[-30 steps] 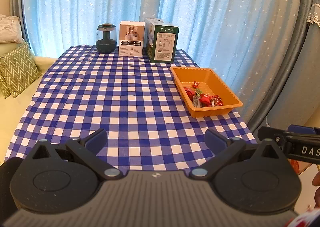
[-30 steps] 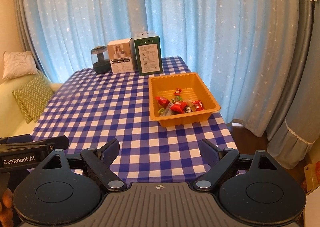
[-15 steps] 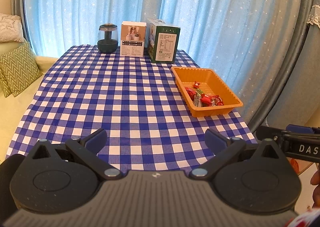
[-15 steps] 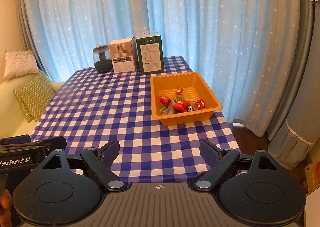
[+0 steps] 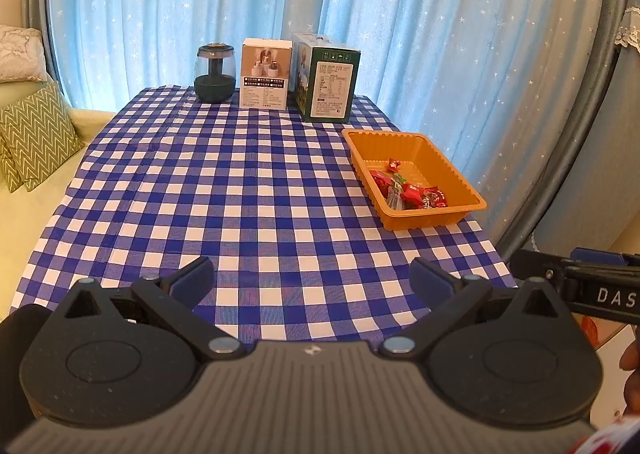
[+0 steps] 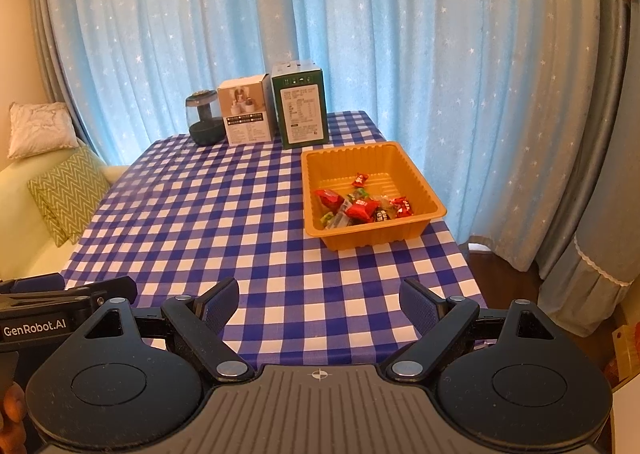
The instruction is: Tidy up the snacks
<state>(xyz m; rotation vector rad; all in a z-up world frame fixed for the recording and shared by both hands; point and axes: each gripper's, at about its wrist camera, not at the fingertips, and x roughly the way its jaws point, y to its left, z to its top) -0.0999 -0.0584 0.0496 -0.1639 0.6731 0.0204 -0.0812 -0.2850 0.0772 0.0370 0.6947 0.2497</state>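
Observation:
An orange plastic tray point(image 5: 460, 173) point(image 6: 420, 181) stands near the right edge of the blue checked table point(image 5: 240, 193) point(image 6: 200, 221). Several wrapped snacks point(image 5: 408, 191) point(image 6: 360, 207), mostly red, lie in its near half. My left gripper point(image 5: 310, 278) is open and empty above the table's near edge, left of the tray. My right gripper point(image 6: 318, 296) is open and empty above the near edge, in front of the tray. Each gripper's side shows in the other's view, the right one in the left wrist view point(image 5: 580, 286), the left one in the right wrist view point(image 6: 64, 306).
A dark glass jar point(image 5: 215, 73) point(image 6: 204, 121), a white box point(image 5: 265, 73) point(image 6: 246, 113) and a green box point(image 5: 326, 83) point(image 6: 301, 105) stand in a row at the table's far edge. Blue curtains hang behind. A sofa with cushions point(image 5: 36, 137) point(image 6: 68, 193) is on the left.
Both grippers have drawn back a little from the table and lifted, so the tray and boxes look slightly farther. Both stay open and empty.

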